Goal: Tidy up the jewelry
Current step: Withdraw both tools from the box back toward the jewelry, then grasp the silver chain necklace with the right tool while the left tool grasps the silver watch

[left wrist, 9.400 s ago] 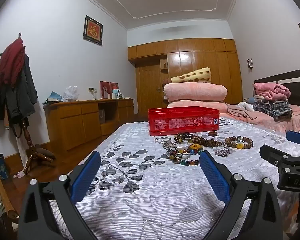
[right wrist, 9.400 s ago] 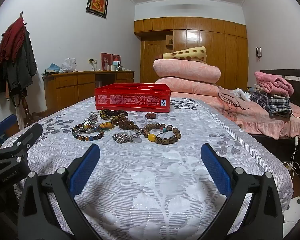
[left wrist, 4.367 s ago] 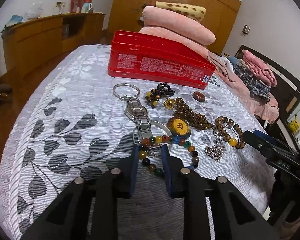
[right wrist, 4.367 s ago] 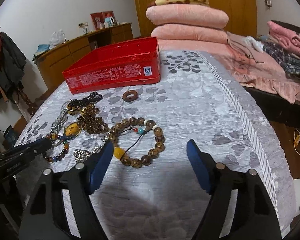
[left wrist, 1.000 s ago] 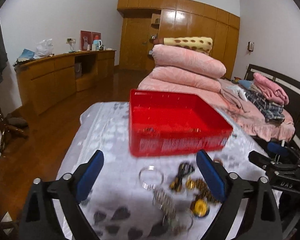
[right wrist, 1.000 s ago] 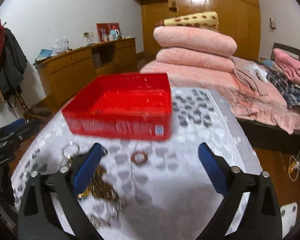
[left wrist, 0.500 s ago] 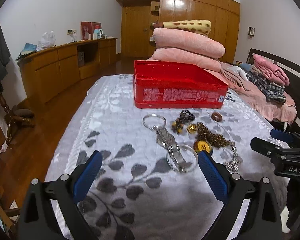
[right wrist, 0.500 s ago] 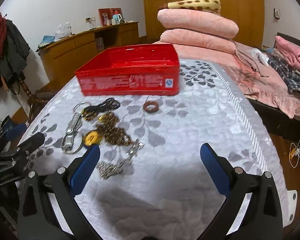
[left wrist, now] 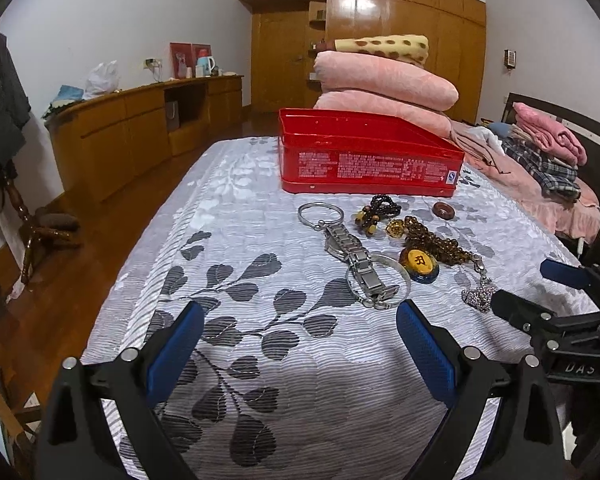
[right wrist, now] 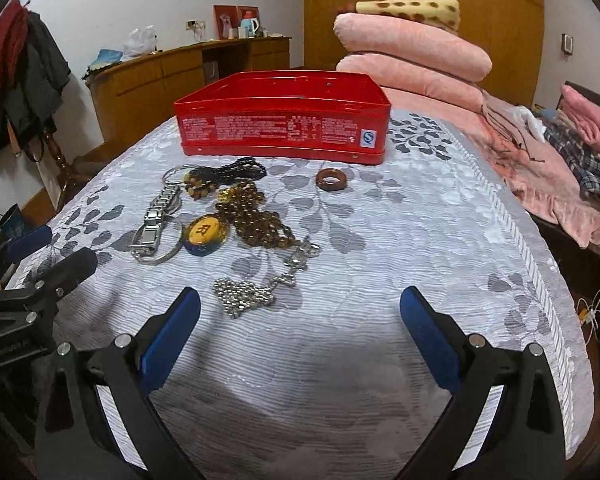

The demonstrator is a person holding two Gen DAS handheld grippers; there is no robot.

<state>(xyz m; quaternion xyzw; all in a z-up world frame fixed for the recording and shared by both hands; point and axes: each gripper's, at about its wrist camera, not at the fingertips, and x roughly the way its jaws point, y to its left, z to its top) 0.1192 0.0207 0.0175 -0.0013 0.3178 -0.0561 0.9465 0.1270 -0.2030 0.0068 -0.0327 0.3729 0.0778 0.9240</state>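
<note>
Jewelry lies loose on the bedspread (left wrist: pixel 260 360), ahead of both hand-held grippers and short of the red tin (left wrist: pixel 368 160). Left hand-held gripper (left wrist: pixel 300 326): fingers spread wide, holding nothing, low over the bedspread. Just ahead of it, toward its right finger, lies a steel watch (left wrist: pixel 354 258) with a thin bangle (left wrist: pixel 396 268) crossing its clasp end; a second bangle (left wrist: pixel 320 213) lies beyond the watch, nearer the tin. To the right of the watch sit a yellow pendant (left wrist: pixel 419 265), a heap of brown beads (left wrist: pixel 436 242) and a dark beaded piece (left wrist: pixel 380 210). A brown ring (left wrist: pixel 443 210) lies apart, farther right, close to the tin. Right hand-held gripper (right wrist: pixel 300 312): fingers likewise spread and holding nothing. A silver rhinestone necklace (right wrist: pixel 244 298) lies just ahead of it, nearer its left finger, not touched. The tin stands at the far side of the group, open-topped; its contents cannot be seen. Folded pink blankets (left wrist: pixel 384 84) are stacked behind the tin. Each hand-held gripper shows at the edge of the other's view.
</note>
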